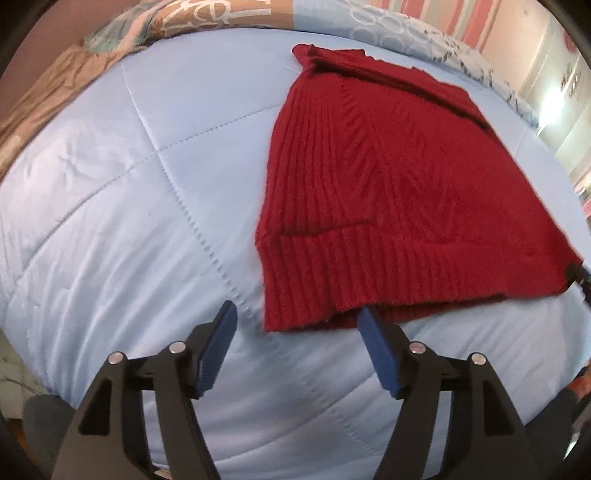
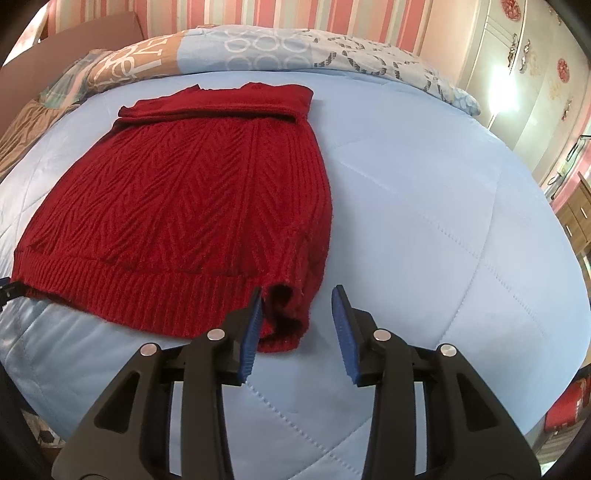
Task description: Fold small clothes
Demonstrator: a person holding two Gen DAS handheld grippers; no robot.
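Both the left gripper (image 1: 297,317) and right gripper (image 2: 298,302) gape wide at the red knit sweater (image 1: 388,192) hem, risking pinching only one layer

Bed covered by a pale blue quilted comforter (image 2: 424,229), stitching in large diamond panels. At the far edge lies bedding: a patterned pillow (image 2: 295,50) in light blue with white rings and grey lettering, beside a tan section with white lettering. Wall behind in pink, white and pale green vertical stripes (image 2: 280,13). Right: cream wardrobe doors (image 2: 524,48) with red round decorations; strong glare on one. Wooden drawer unit (image 2: 576,218) at far right.
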